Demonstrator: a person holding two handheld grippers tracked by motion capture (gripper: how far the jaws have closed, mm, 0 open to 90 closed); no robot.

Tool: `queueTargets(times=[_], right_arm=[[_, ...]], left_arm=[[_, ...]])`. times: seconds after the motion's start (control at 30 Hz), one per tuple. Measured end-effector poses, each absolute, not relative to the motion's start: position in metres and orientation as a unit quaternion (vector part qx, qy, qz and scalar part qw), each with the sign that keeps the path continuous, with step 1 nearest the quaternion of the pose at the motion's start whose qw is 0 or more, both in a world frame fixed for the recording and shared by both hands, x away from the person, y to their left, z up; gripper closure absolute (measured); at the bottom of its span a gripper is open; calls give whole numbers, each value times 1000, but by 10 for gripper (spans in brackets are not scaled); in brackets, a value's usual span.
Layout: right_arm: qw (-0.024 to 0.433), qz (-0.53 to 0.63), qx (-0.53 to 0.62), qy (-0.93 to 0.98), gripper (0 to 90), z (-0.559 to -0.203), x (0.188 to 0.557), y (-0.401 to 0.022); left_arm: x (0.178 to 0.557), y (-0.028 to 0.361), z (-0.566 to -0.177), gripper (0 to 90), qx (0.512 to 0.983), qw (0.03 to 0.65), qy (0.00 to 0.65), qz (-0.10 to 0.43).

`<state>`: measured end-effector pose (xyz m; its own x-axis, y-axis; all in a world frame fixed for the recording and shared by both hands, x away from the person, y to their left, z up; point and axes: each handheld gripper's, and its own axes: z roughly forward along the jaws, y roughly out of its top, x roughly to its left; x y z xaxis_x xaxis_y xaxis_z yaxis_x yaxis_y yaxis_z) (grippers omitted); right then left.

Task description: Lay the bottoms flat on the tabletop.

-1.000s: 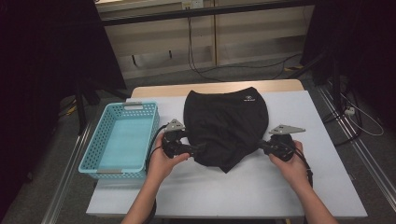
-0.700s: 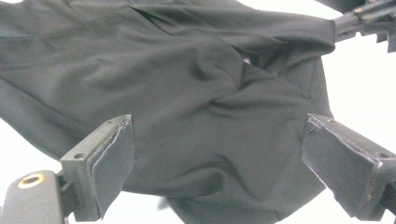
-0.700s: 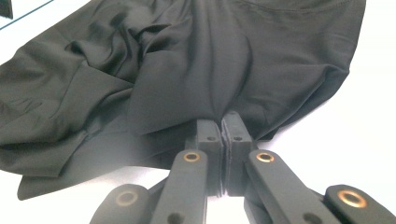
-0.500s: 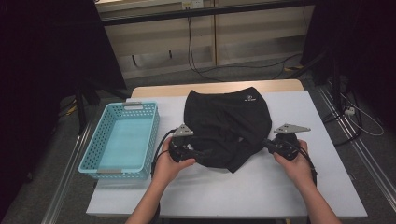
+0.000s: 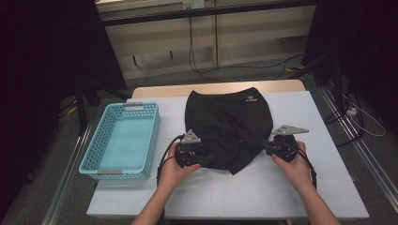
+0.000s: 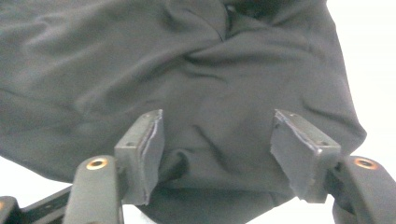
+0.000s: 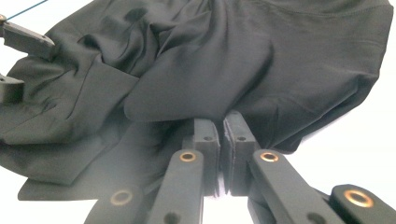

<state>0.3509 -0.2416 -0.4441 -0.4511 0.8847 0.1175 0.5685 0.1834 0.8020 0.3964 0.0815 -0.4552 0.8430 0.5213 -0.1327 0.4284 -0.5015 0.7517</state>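
The shorts (image 5: 228, 127) are black, of a thin, smooth fabric, with a small white logo near the waistband at the far end. They lie mostly flat on the white table (image 5: 328, 187), waistband away from the person and the leg ends toward them. The near part is rumpled into soft folds, one flap turned over the rest, and the lower hem comes to a blunt point at the middle.

One black garment (image 5: 228, 123), one blue basket (image 5: 123, 169), two grippers (image 5: 206, 161) (image 5: 265, 146)
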Motion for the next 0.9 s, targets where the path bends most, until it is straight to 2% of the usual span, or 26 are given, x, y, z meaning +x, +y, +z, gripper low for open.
queueTargets(times=[0.47,0.67,0.9], right_arm=[[193,416,465,757,804,-440,338,-237],[189,414,451,768,782,-442,328,-232],[174,407,423,791,749,-445,323,-214]], left_arm=[[399,78,-460,824,868,407,284,31],[403,82,-452,893,863,408,296,34],[410,102,-433,898,841,429,324,58]])
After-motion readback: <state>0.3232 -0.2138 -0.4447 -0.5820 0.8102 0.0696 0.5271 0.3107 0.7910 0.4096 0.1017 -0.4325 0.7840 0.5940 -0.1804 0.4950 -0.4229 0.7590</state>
